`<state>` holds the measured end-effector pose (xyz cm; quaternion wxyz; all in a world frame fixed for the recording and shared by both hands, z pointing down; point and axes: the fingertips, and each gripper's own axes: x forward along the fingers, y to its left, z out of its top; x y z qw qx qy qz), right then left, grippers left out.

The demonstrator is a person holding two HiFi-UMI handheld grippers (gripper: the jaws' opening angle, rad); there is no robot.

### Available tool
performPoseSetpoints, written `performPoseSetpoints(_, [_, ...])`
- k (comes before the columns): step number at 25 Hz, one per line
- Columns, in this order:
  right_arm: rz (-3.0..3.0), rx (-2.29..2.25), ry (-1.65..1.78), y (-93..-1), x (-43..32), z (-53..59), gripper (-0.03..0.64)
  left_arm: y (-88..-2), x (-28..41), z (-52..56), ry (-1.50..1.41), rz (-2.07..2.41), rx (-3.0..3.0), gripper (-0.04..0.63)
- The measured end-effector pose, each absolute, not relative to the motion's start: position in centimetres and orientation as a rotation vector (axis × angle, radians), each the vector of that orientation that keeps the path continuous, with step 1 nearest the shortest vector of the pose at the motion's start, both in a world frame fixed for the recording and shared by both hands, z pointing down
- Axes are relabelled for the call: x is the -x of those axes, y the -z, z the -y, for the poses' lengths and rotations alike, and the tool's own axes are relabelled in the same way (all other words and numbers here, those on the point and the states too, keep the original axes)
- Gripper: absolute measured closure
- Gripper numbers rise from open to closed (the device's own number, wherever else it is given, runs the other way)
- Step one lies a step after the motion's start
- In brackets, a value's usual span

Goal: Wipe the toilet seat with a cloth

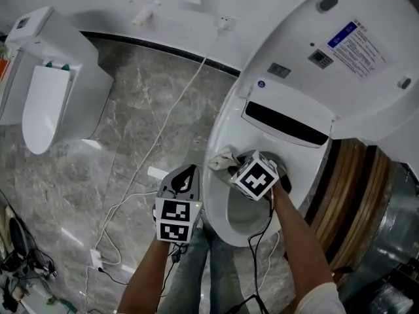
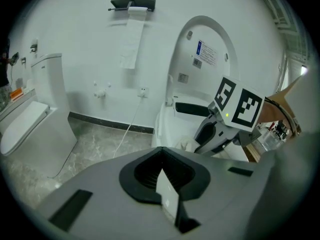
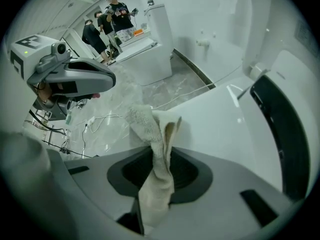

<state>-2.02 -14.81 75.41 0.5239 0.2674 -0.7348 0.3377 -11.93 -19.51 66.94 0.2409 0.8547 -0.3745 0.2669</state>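
The white toilet seat lies down on the bowl with the lid raised behind it. A crumpled beige cloth rests on the seat's left rim, and my right gripper is shut on it, pointing steeply down. In the right gripper view the cloth runs up from between the closed jaws and folds onto the seat. My left gripper hovers over the floor just left of the bowl, shut and empty. From it I see the right gripper and the cloth.
A second toilet stands at the far left. A white cable runs over the marble floor to a power strip. Wooden and metal parts crowd the right side. A paper holder hangs on the wall. People stand far off.
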Motion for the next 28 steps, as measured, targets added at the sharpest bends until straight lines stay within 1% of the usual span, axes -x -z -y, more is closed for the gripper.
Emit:
performPoseSetpoints(10, [1.748,-0.769,-0.810,-74.3,0.0,19.0,0.520,-67.0,9.7,19.6,-0.732,0.999,-2.354,0.584])
performPoseSetpoints(28, [1.714,-0.965,-0.814,-73.5,-2.3,22.4,0.520,-66.7,7.3,19.7,-0.740,1.014,-2.372,0.584])
